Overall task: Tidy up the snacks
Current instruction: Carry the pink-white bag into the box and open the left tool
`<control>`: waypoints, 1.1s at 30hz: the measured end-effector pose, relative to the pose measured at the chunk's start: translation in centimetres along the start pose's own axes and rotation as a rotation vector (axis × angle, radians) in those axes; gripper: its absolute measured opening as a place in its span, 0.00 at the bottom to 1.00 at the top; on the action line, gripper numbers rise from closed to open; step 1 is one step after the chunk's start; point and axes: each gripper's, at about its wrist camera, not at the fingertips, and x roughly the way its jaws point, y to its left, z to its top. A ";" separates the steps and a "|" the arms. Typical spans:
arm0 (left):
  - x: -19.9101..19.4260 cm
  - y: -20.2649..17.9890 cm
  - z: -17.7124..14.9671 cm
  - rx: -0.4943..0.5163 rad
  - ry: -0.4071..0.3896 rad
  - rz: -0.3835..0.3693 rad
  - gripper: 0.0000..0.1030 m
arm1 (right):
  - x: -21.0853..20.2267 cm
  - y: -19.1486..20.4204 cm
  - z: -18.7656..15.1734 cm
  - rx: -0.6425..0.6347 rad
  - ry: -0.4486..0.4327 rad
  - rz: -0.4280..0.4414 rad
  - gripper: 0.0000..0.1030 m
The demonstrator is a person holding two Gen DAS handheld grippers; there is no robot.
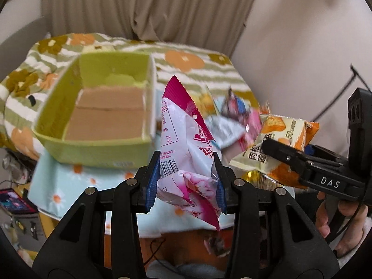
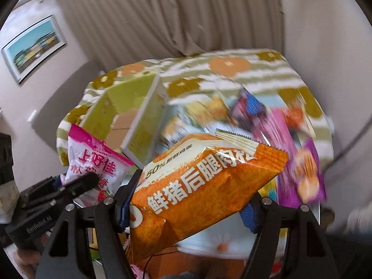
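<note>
My left gripper [image 1: 187,186] is shut on a pink-and-white snack packet [image 1: 186,144], held upright in the air just right of the green box [image 1: 93,107]. The same packet shows at the left of the right wrist view [image 2: 97,162]. My right gripper [image 2: 188,207] is shut on an orange-and-white snack bag [image 2: 197,186], held above the table's front; it shows at the right of the left wrist view [image 1: 283,139]. The green box [image 2: 130,114] is open, with only brown cardboard inside.
A pile of several loose snack packets [image 1: 234,118] lies on the table right of the box, including purple and pink ones [image 2: 300,162]. A floral cloth [image 1: 186,58] covers the table [image 1: 58,193]. Curtain and wall stand behind. A phone [image 1: 14,202] lies low left.
</note>
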 end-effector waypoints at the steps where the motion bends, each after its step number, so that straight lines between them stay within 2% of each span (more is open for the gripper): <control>1: -0.2 0.6 1.0 -0.006 -0.014 0.011 0.36 | 0.2 0.5 1.0 -0.018 -0.002 0.018 0.67; 4: -0.4 2.3 4.0 -0.017 -0.051 0.041 0.36 | 1.0 1.8 3.6 -0.051 -0.008 0.059 0.67; 11: 2.2 8.1 10.6 -0.066 -0.078 0.079 0.36 | 5.1 6.9 10.0 -0.170 -0.029 0.060 0.67; 15: 5.8 12.0 13.5 -0.099 -0.037 0.099 0.36 | 8.5 9.5 13.1 -0.189 -0.014 0.074 0.67; 20: 12.0 17.0 16.3 -0.136 0.048 0.106 0.36 | 13.8 11.5 16.1 -0.201 0.032 0.072 0.67; 27: 17.9 21.0 17.2 -0.130 0.142 0.149 0.36 | 19.8 12.6 18.0 -0.188 0.105 0.051 0.67; 28: 18.5 21.5 17.1 -0.130 0.154 0.157 0.41 | 20.5 12.6 18.2 -0.186 0.116 0.045 0.67; 30: 19.4 22.0 17.1 -0.123 0.173 0.178 0.61 | 21.3 12.7 18.3 -0.184 0.128 0.037 0.67; 31: 19.6 22.2 17.0 -0.119 0.174 0.192 0.86 | 21.6 12.6 18.4 -0.184 0.132 0.034 0.67; 32: 19.5 22.3 16.9 -0.115 0.165 0.211 0.98 | 21.9 12.6 18.5 -0.184 0.136 0.031 0.67; 33: 19.3 22.6 16.8 -0.114 0.153 0.220 0.98 | 22.1 12.5 18.4 -0.184 0.139 0.029 0.67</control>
